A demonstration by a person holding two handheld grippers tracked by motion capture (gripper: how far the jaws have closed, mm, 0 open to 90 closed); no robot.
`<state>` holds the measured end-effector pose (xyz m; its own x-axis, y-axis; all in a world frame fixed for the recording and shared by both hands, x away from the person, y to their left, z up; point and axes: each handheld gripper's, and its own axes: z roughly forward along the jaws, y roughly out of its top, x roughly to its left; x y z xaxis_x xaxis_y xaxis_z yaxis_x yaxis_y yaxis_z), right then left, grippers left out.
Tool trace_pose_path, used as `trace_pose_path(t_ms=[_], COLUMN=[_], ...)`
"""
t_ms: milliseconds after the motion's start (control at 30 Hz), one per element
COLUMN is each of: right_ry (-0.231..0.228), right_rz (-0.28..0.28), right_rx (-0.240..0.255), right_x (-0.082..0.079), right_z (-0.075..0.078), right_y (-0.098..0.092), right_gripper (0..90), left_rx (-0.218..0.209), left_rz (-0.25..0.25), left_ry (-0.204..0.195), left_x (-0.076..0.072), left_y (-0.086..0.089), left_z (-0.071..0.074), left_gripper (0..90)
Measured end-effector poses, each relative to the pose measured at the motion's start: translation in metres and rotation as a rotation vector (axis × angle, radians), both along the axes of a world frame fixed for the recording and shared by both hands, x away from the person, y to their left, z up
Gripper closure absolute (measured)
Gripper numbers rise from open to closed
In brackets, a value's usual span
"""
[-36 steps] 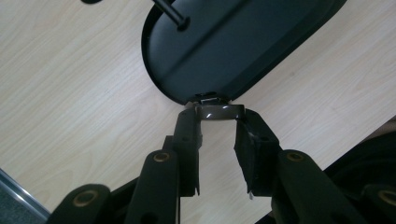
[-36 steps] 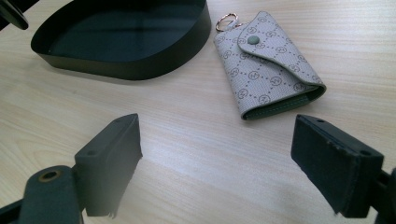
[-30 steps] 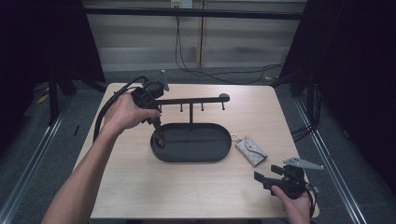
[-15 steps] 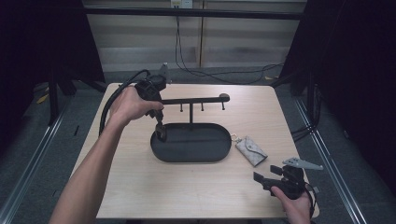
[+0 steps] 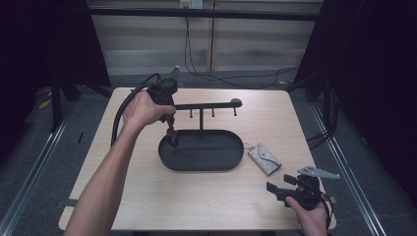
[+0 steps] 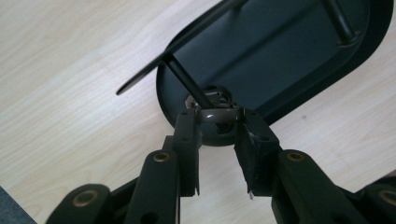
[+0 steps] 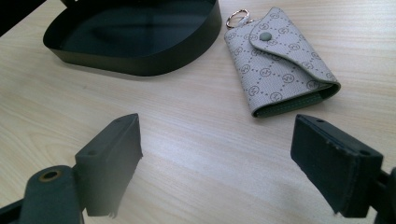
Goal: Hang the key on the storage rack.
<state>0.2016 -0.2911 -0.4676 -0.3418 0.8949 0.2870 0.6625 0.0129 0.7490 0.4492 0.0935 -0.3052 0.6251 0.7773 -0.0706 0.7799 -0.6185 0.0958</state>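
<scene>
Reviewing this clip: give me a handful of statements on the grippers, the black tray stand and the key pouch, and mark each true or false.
1. The left gripper is shut on a dark ring. True; its jaws press the ring from both sides above the tray.
2. The key pouch lies inside the tray. False; it lies on the table beside the tray's right end.
3. The right gripper is open with nothing between its jaws. True.
4. The pouch's flap is open. False; in the right gripper view it is folded down at its snap.
5. The stand's bar lies flat in the tray. False; it is held level above the tray on a post.
</scene>
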Motion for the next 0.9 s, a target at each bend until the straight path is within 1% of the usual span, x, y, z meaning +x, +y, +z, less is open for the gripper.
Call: trace_pose_path(t_ms=[100, 167, 233, 267, 300, 367, 400, 433, 500, 567, 600, 700, 733, 767, 800, 833, 900], right_ry=[0.0, 0.001, 0.0, 0.001, -0.001, 0.002, 0.001, -0.001, 0.001, 0.003, 0.004, 0.001, 0.002, 0.001, 0.001, 0.001, 0.005], right_rz=[0.004, 0.005, 0.005, 0.004, 0.004, 0.005, 0.007, 0.008, 0.007, 0.007, 0.007, 0.009, 0.009, 0.01, 0.01, 0.009, 0.006], right_rx=[0.0, -0.003, -0.005, -0.003, -0.004, -0.001, -0.002, -0.002, -0.002, -0.002, -0.003, -0.005, -0.006, -0.006, -0.007, -0.006, -0.004], right_x=[0.0003, 0.0003, 0.0, 0.0, 0.0002, 0.0004, 0.0004, 0.0003, 0.0002, 0.0005, 0.0005, 0.0006, 0.0008, 0.0009, 0.0009, 0.001, 0.0016], right_z=[-0.0001, -0.0001, 0.0, 0.0001, -0.0001, -0.0001, -0.0001, -0.0001, -0.0001, -0.0002, -0.0001, -0.0003, -0.0003, -0.0003, -0.0003, -0.0003, -0.0005], right_y=[0.0002, 0.0007, 0.0007, 0.0007, 0.0005, 0.0007, 0.0008, 0.0008, 0.0009, 0.001, 0.0011, 0.0012, 0.0012, 0.0012, 0.0012, 0.0013, 0.0016], right_gripper=[16.1, 16.1, 16.1, 16.0, 16.1, 16.0, 16.0, 16.0, 16.1, 16.0, 16.0, 16.1, 16.0, 16.0, 16.0, 16.1, 16.0], left_rx=[-0.004, -0.005, 0.004, 0.008, 0.003, -0.001, -0.004, -0.005, -0.002, -0.003, 0.004, 0.006, 0.01, 0.013, 0.014, 0.009, 0.002], left_rz=[0.02, 0.023, 0.032, 0.04, 0.055, 0.055, 0.064, 0.06, 0.069, 0.061, 0.054, 0.049, 0.049, 0.037, 0.046, 0.041, 0.052], left_ry=[-0.005, -0.007, -0.012, -0.01, -0.016, -0.007, -0.01, -0.01, -0.012, -0.023, -0.03, -0.023, -0.024, -0.024, -0.024, -0.025, -0.023], left_x=[0.0008, 0.0019, 0.0027, 0.0028, 0.0027, 0.0039, 0.0036, 0.0037, 0.0025, 0.0009, -0.0001, -0.0017, -0.0022, -0.0021, -0.0028, -0.0027, -0.0037], left_y=[-0.0004, -0.0011, -0.0021, -0.0027, -0.0031, -0.0026, -0.003, -0.0029, -0.0038, -0.0049, -0.0055, -0.0059, -0.0059, -0.0051, -0.0043, -0.0021, 0.0012], left_z=[-0.0008, -0.0015, -0.0014, -0.0013, -0.0017, -0.0017, -0.0017, -0.0016, -0.0011, 0.0, 0.0003, 0.0, -0.0001, -0.0005, -0.0009, -0.0013, -0.002], left_gripper=[70.5, 70.5, 70.5, 70.4, 70.2, 68.8, 67.5, 65.6, 62.5, 57.9, 57.3, 50.1, 49.8, 49.1, 47.5, 46.3, 45.4])
